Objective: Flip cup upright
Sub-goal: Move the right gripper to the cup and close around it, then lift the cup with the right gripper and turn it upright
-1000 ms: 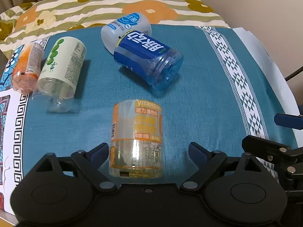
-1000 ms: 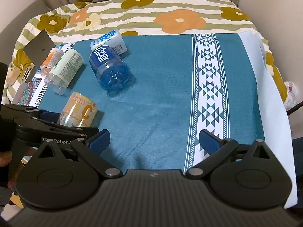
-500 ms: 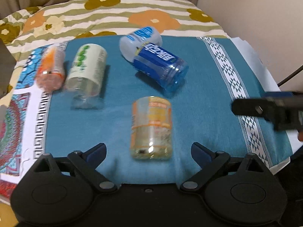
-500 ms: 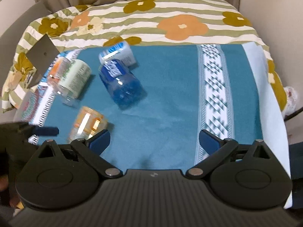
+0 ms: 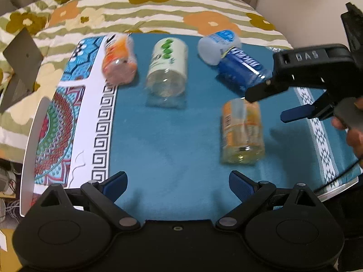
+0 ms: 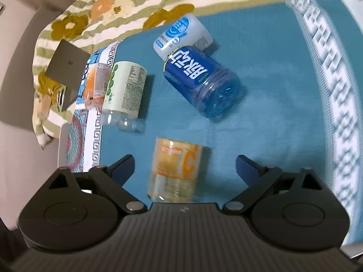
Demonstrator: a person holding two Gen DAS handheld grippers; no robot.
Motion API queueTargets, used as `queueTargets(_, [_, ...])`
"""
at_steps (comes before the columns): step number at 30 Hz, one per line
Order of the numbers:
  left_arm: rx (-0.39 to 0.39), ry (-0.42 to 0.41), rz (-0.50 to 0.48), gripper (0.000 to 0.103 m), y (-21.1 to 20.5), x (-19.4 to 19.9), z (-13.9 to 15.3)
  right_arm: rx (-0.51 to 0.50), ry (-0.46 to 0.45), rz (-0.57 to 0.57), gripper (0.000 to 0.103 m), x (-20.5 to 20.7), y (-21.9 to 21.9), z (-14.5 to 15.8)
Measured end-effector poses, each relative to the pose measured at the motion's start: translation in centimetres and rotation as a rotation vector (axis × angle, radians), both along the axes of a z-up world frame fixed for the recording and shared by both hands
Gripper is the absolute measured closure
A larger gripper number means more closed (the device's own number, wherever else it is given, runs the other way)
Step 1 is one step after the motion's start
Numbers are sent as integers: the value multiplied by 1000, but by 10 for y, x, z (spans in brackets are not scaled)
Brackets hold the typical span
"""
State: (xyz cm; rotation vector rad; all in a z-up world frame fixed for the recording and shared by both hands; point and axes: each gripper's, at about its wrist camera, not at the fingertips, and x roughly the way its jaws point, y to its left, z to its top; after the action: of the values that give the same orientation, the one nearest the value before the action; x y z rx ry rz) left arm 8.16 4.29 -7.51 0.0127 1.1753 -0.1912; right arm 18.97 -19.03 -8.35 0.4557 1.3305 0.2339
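Observation:
A clear cup with an orange-yellow label (image 5: 242, 131) lies on its side on the teal cloth (image 5: 172, 136). It also shows in the right wrist view (image 6: 175, 170), lying between my right gripper's open fingers. My right gripper (image 6: 185, 165) is open and hangs just above it; it shows in the left wrist view (image 5: 272, 104), coming in from the right over the cup. My left gripper (image 5: 178, 182) is open and empty, drawn back to the near left of the cup.
Other cups lie on their sides behind: a blue one (image 6: 200, 83), a white-blue one (image 6: 181, 35), a green-white one (image 6: 124, 90) and an orange one (image 6: 96, 83). A patterned mat edge (image 5: 68, 124) lies left, a flowered quilt (image 5: 147, 6) behind.
My left gripper has pulled back and to the left, away from the orange-yellow cup. My right gripper has swung left and down over that cup, which now lies between its fingers.

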Motion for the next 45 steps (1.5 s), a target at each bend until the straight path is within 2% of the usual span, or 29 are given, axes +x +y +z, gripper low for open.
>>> queueTargets(3, [-22, 14, 20, 5, 13, 2, -7, 31, 40, -32, 0, 8, 4, -10])
queueTargets(7, [-40, 24, 28, 5, 22, 6, -10, 25, 70, -42, 12, 14, 10, -21])
queueTargets(17, [-59, 26, 11, 5, 27, 16, -12, 49, 121, -83, 28, 19, 13, -37])
queueTargets(25, [-58, 36, 8, 5, 28, 15, -13, 48, 89, -88, 31, 15, 12, -33])
queueTargets(28, [-58, 40, 9, 5, 27, 15, -13, 14, -15, -95, 31, 7, 12, -12])
queueTargets(32, [-55, 41, 7, 5, 26, 14, -10, -109, -260, -49, 31, -18, 21, 27])
queueTargets(34, [-51, 44, 5, 5, 25, 13, -10, -163, -371, -41, 31, -36, 27, 36])
queueTargets(38, [-26, 41, 2, 5, 24, 11, -12, -156, -508, -83, 31, -64, 30, 24])
queueTargets(45, [17, 22, 10, 5, 25, 6, -18, -263, -759, -65, 31, -96, 47, -8])
